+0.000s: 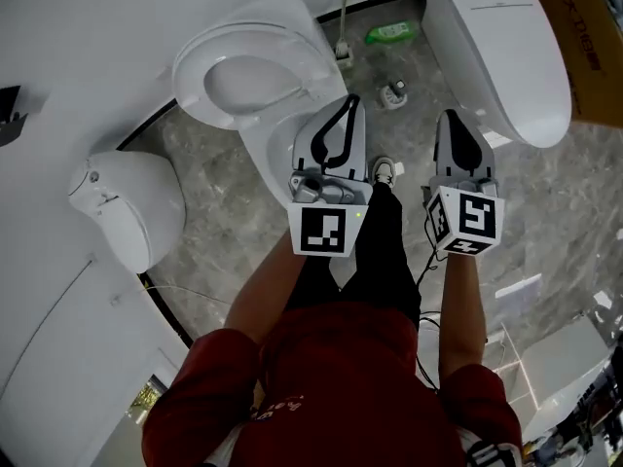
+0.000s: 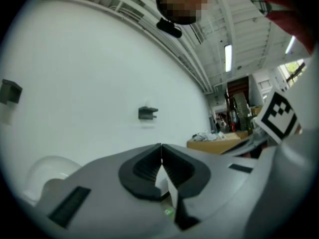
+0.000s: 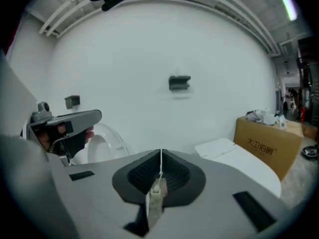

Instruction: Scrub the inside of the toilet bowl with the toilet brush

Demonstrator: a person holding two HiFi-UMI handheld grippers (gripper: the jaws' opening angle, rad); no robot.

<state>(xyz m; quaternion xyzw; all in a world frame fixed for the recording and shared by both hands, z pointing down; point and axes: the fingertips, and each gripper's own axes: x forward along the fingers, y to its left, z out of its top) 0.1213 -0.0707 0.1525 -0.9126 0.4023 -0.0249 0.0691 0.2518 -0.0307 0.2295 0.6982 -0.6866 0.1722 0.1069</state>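
both grippers empty, jaws pressed together: left gripper (image 1: 349, 99), right gripper (image 1: 449, 115). our judgement for the pickup: open one gripper first, clamp high on the handle, lift straight out. slim grey-handled toilet brush (image 1: 344, 17) stands in its floor holder by the wall, at 2 o'clock of the white ceramic toilet bowl (image 1: 191, 74). in the head view its long axis runs 12 to 6, handle end towards 12.

Green bottle (image 1: 391, 33) (on grey floor (image 1: 224, 232)), cardboard box (image 3: 269, 143), wall bracket (image 3: 179, 82)
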